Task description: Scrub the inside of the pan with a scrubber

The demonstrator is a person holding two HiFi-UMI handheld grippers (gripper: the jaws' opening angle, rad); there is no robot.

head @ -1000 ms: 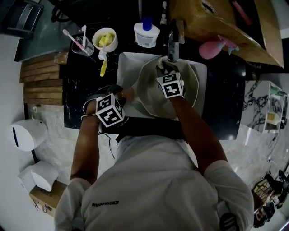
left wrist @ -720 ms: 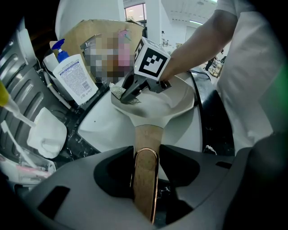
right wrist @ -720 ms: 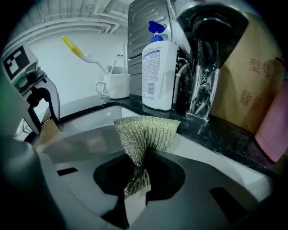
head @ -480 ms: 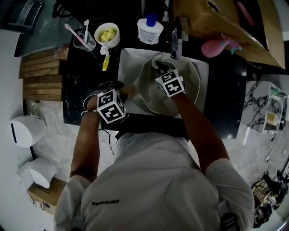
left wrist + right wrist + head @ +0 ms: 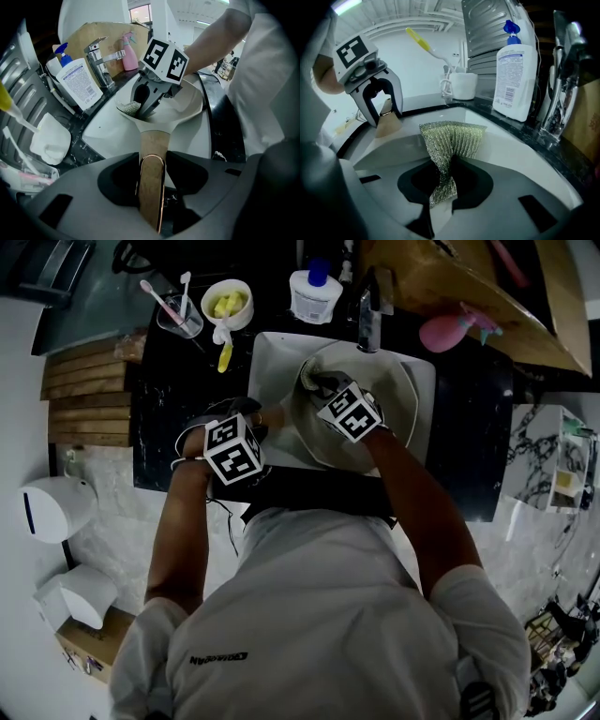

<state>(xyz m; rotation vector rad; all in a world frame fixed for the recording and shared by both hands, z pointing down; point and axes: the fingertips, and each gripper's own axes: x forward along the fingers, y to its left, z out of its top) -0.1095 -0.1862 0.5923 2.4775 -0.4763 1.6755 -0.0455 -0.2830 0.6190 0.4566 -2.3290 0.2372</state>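
Note:
A cream pan (image 5: 394, 413) lies in the white sink (image 5: 267, 357), and its wooden handle (image 5: 152, 164) points toward me. My left gripper (image 5: 152, 190) is shut on that handle; in the head view it (image 5: 247, 424) sits at the sink's left edge. My right gripper (image 5: 443, 187) is shut on a green-silver mesh scrubber (image 5: 452, 138), which presses on the pan's inner surface. Seen from above, the right gripper (image 5: 321, 386) is over the pan's far left part. The left gripper view shows the scrubber (image 5: 128, 108) under the right gripper's fingers (image 5: 140, 96).
A faucet (image 5: 367, 315) stands behind the sink, with a white soap bottle (image 5: 314, 292) to its left. A cup of toothbrushes (image 5: 178, 315) and a white mug (image 5: 227, 301) stand on the dark counter at far left. A pink spray bottle (image 5: 441, 334) lies at far right.
My right gripper has carried the scrubber from under the faucet leftward across the pan's far side. The left gripper keeps its hold on the handle.

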